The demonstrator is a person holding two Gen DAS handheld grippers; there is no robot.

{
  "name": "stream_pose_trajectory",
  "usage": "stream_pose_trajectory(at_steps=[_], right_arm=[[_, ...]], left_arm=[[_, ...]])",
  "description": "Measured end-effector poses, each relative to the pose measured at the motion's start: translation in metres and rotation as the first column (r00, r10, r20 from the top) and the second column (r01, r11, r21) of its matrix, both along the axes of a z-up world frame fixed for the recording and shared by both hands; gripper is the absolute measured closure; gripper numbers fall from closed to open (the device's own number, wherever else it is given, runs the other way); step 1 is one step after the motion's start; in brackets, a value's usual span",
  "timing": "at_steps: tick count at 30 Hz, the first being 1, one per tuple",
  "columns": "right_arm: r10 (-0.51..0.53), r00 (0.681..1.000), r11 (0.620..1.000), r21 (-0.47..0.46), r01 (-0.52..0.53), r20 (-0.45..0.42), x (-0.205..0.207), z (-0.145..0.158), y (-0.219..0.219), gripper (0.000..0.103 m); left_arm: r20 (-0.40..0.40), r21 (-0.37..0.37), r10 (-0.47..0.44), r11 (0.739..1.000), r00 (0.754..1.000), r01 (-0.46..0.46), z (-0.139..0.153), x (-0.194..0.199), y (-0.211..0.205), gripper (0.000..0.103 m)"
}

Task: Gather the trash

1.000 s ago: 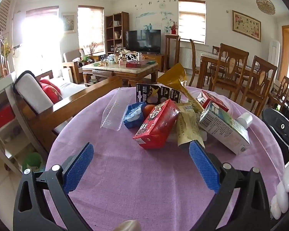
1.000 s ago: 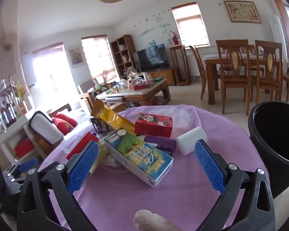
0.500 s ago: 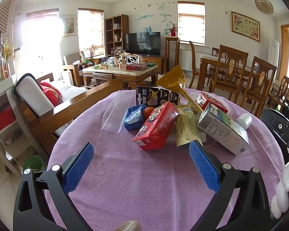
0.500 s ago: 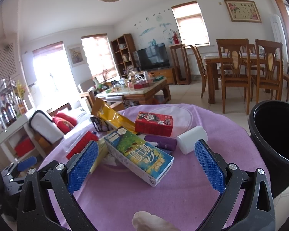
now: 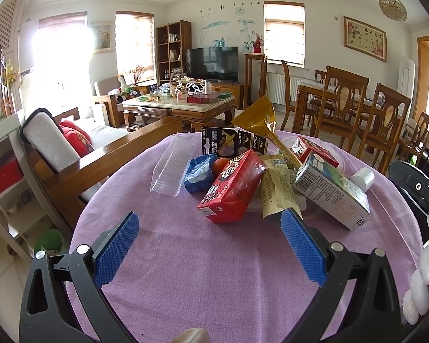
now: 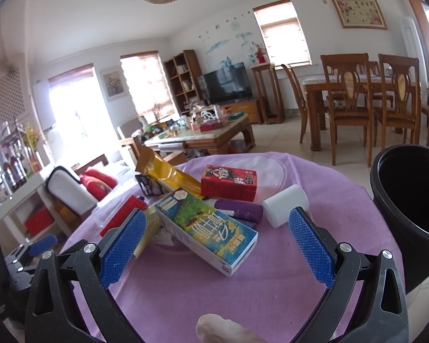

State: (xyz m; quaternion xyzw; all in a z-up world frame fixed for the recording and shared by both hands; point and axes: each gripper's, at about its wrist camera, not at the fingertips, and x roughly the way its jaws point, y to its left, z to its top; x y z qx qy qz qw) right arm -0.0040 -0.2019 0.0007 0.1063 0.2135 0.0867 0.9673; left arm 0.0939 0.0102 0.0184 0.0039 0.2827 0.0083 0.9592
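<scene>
A heap of trash lies on the round table under a purple cloth [image 5: 203, 271]. Nearest my left gripper [image 5: 210, 233] is a red carton [image 5: 233, 185], with a clear plastic tray [image 5: 168, 168], a blue packet [image 5: 198, 171], a beige wrapper [image 5: 277, 191] and a long blue-green carton [image 5: 331, 191] around it. My left gripper is open and empty, a short way before the red carton. My right gripper [image 6: 216, 230] is open and empty too, straddling the near end of the blue-green carton [image 6: 206, 228]. Behind lie a purple tube [image 6: 240, 210], a white cylinder [image 6: 286, 208], a second red box [image 6: 228, 183] and a gold bag [image 6: 168, 175].
A black bin [image 6: 411, 197] stands right of the table, mouth open. A wooden sofa with red cushions [image 5: 77, 140] runs along the table's left side. A coffee table [image 5: 180, 105] and dining chairs [image 5: 343, 108] stand farther off. The other gripper [image 5: 414, 188] shows at the right edge of the left wrist view.
Both grippers have barely moved, drifting slightly back from the heap. The trash lies as before and both stay open.
</scene>
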Motion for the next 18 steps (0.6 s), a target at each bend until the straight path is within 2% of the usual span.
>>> stream_pose_trajectory(at_steps=[5,14,18], right_arm=[[0.002,1.000,1.000,0.003,-0.002,-0.004,0.001,0.000,0.000,0.005],[0.001,1.000,1.000,0.009,-0.001,-0.005,0.002,-0.001,0.001,0.005],[0.001,1.000,1.000,0.011,-0.001,-0.005,0.002,-0.001,0.002,0.005]], left_arm=[[-0.001,-0.002,0.000,1.000,1.000,0.000,0.001,0.002,0.001,0.005],[0.006,-0.001,0.002,1.000,1.000,-0.002,-0.009,-0.028,-0.001,0.005],[0.005,-0.002,0.002,1.000,1.000,-0.002,-0.008,-0.028,0.000,0.005]])
